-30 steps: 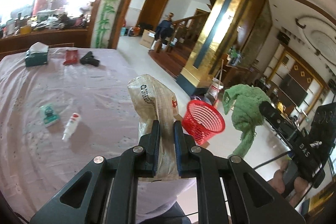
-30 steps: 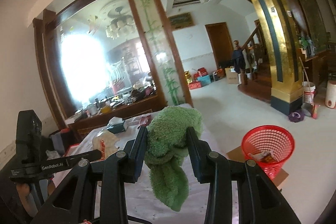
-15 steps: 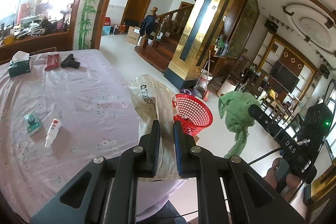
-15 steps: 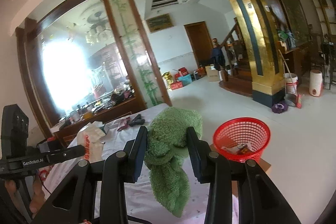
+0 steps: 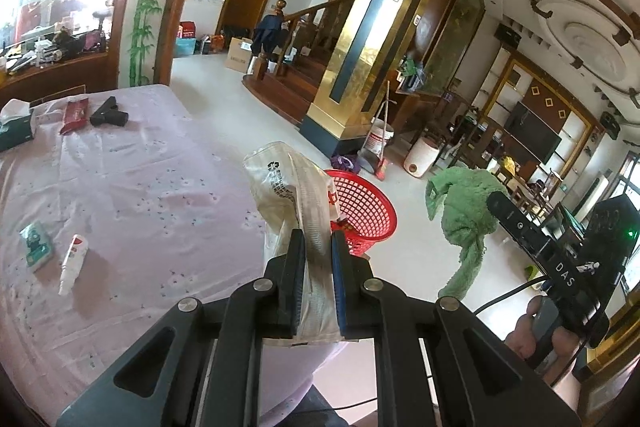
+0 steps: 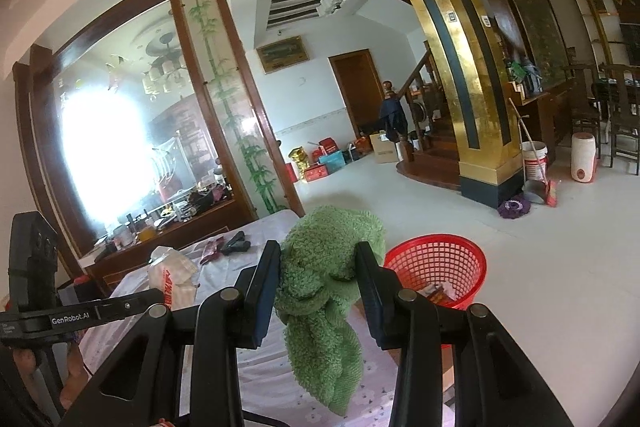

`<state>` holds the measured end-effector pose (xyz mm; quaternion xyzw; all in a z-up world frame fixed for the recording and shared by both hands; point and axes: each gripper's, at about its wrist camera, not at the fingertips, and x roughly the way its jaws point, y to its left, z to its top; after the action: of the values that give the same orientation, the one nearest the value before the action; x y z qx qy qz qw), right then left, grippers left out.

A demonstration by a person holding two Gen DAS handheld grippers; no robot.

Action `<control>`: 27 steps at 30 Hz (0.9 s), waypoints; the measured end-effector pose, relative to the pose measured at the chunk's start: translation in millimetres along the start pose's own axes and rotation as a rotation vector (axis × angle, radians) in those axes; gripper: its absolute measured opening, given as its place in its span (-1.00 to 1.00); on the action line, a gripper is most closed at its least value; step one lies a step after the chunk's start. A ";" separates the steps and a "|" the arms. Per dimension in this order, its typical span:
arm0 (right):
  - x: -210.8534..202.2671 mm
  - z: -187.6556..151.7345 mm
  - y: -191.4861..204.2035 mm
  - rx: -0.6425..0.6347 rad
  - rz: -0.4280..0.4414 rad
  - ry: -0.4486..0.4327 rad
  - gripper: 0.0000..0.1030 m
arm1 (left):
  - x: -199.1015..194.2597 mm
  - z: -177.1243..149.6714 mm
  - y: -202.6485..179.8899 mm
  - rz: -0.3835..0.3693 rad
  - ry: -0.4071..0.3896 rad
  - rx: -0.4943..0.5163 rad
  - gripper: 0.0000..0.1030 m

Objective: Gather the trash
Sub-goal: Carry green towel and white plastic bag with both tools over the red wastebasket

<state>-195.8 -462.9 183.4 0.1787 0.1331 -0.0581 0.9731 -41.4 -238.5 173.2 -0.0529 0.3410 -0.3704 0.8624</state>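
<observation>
1. Crinkled translucent plastic, printed with a recycling mark and red characters, is what the left gripper (image 5: 314, 281) is clenched on: an empty plastic bag (image 5: 292, 195), pinched flat between the pads with its loose top standing up past them.
2. The right gripper (image 6: 316, 291) is grasping a green terry cloth (image 6: 324, 291), thick and looped in texture; the bunched middle is squeezed between the jaws while a limp tail hangs down below them.
3. Both items are held out past the near right edge of the worktop (image 5: 140, 187), probably because the red mesh basket (image 6: 440, 267) sits on the floor just beyond that edge and serves as the bin. Wrappers already lie inside it.
4. The basket is round, open-weave plastic, so light scraps should drop in easily; the bag looks poised almost over its rim in the left wrist view.
5. The worktop wears a pale pink cloth with small flower prints. Far left on it lie a green tissue box (image 5: 16, 127), a red packet (image 5: 74, 113) and a black handheld device (image 5: 109, 115); nearer are a small green packet (image 5: 38, 245) and a white tube (image 5: 72, 259).
</observation>
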 end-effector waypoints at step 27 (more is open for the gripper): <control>54.8 26.7 -86.5 0.112 -0.096 0.010 -0.21 | 127.3 67.9 -61.6 -0.147 0.090 0.083 -0.76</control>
<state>-150.8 -556.5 163.4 0.2266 0.1428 -0.1110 0.9571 26.8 -379.8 176.2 -0.0254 0.3588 -0.4487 0.8181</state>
